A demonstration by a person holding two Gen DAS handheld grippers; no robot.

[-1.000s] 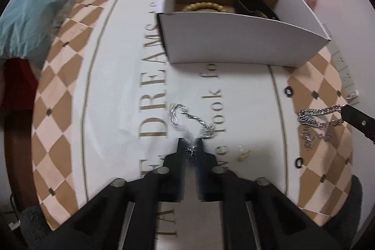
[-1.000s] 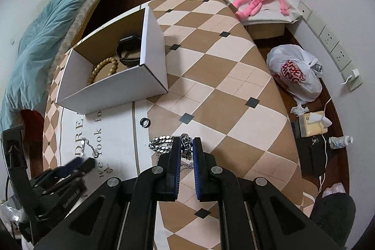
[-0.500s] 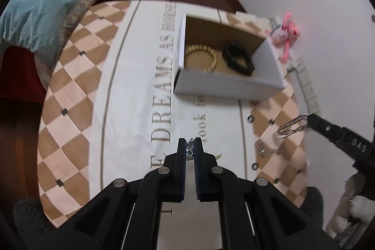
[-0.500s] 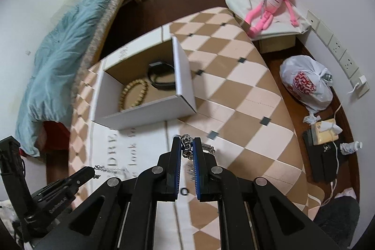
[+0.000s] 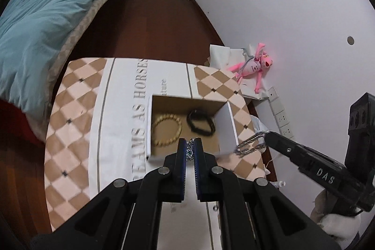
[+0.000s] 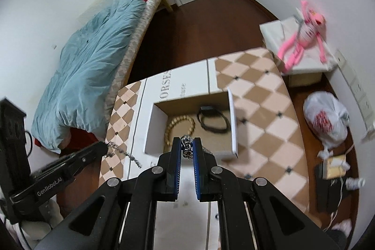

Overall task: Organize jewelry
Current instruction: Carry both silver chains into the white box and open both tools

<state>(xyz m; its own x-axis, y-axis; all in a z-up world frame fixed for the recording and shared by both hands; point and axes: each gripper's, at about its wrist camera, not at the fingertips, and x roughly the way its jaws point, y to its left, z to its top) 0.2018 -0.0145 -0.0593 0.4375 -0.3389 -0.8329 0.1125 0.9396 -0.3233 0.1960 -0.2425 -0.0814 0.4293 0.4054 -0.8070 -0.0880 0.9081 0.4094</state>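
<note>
My left gripper (image 5: 189, 151) is shut on a thin sparkly silver chain (image 5: 189, 149), held high above the table just in front of an open cardboard box (image 5: 225, 130). My right gripper (image 6: 186, 148) is shut on a chunky silver link chain (image 6: 186, 144), also held above the box's near wall (image 6: 150, 130). In the left wrist view that chunky chain (image 5: 249, 144) hangs at the box's right side. In the right wrist view the thin chain (image 6: 124, 152) dangles left of the box. Inside the box lie a gold bead bracelet (image 5: 166, 132) and a black band (image 5: 201, 123).
The box stands on a low table with a checked cloth (image 5: 70, 123). A bed with a blue duvet (image 6: 89, 67) is at the left. A pink plush toy (image 6: 302, 34), a white plastic bag (image 6: 328, 121) and floor clutter are at the right.
Both grippers have lifted their chains off the table, risen well above it and moved over toward the box. The box now looks smaller and lies directly ahead of both.
</note>
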